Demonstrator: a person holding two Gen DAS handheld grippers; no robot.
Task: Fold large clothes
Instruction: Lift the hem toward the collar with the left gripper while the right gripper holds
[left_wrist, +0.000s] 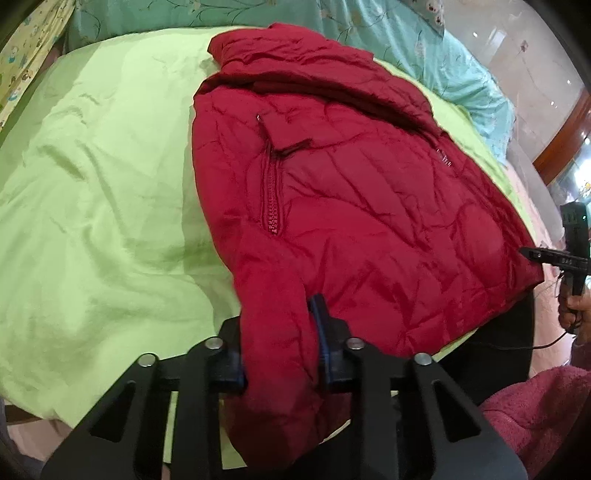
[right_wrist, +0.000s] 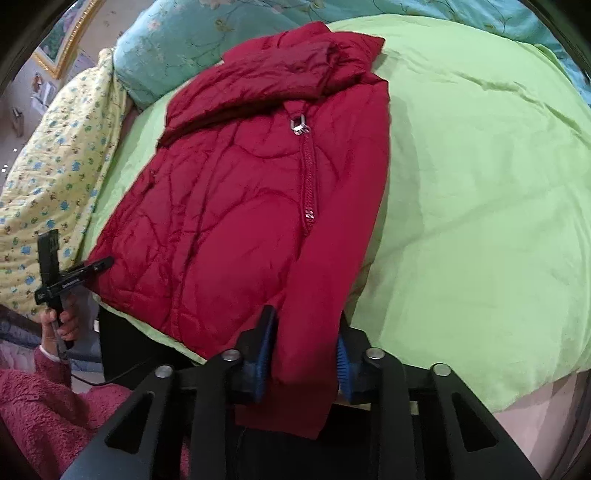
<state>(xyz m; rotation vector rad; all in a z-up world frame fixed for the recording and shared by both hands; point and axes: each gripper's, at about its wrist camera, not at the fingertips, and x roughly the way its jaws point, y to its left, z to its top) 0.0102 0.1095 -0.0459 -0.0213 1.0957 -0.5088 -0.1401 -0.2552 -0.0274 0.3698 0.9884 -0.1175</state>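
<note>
A red puffer jacket (left_wrist: 351, 192) lies front-up on the lime green bedsheet (left_wrist: 103, 184), collar at the far end. It also shows in the right wrist view (right_wrist: 236, 206). My left gripper (left_wrist: 279, 332) is shut on the jacket's left sleeve (left_wrist: 277, 362), which hangs down between the blue pads. My right gripper (right_wrist: 306, 343) is shut on the jacket's right sleeve (right_wrist: 314, 332), which drapes toward me. Each gripper also shows at the edge of the other view: the right one (left_wrist: 535, 254) and the left one (right_wrist: 96, 266), both at the jacket's hem corners.
A teal floral quilt (left_wrist: 424, 44) lies behind the jacket. A yellow patterned blanket (right_wrist: 48, 177) lies on the left in the right wrist view. The person's pink fleece sleeve (right_wrist: 40, 410) is near the bed's front edge. The green sheet (right_wrist: 480, 206) spreads on both sides.
</note>
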